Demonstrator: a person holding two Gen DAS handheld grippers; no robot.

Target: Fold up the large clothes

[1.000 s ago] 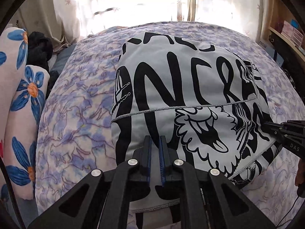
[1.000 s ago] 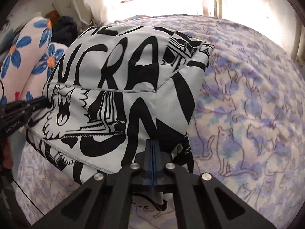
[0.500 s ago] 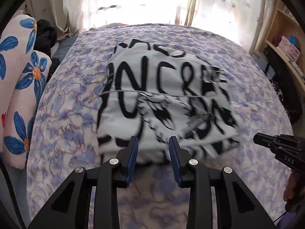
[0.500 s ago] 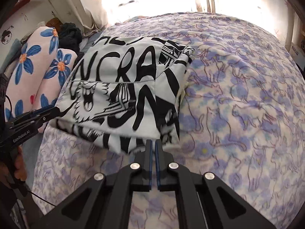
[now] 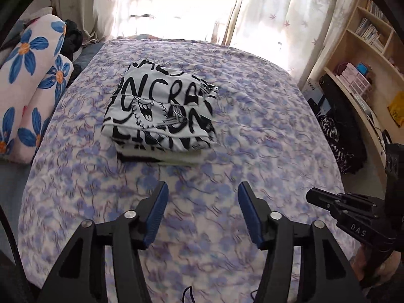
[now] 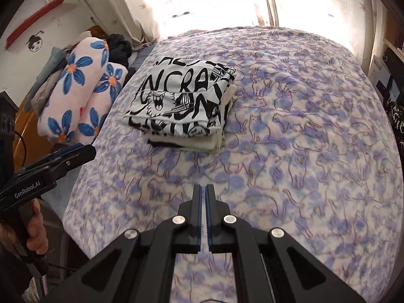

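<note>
A white garment with bold black lettering (image 5: 161,118) lies folded in a thick rectangular stack on the bed; it also shows in the right wrist view (image 6: 184,106). My left gripper (image 5: 202,189) is open and empty, well back from the stack above the near part of the bed. My right gripper (image 6: 203,186) is shut and empty, also back from the stack. Each gripper shows at the edge of the other's view.
The bed (image 5: 252,131) carries a purple cat-print blanket (image 6: 303,139). Blue-flowered rolled bedding (image 5: 27,88) lies along its left side. Shelves (image 5: 366,50) and dark bags (image 5: 338,139) stand to the right. Curtained window behind.
Both grippers let go of the garment and pulled back toward me. The left gripper opened wide. The garment settled into a folded stack on the bed.
</note>
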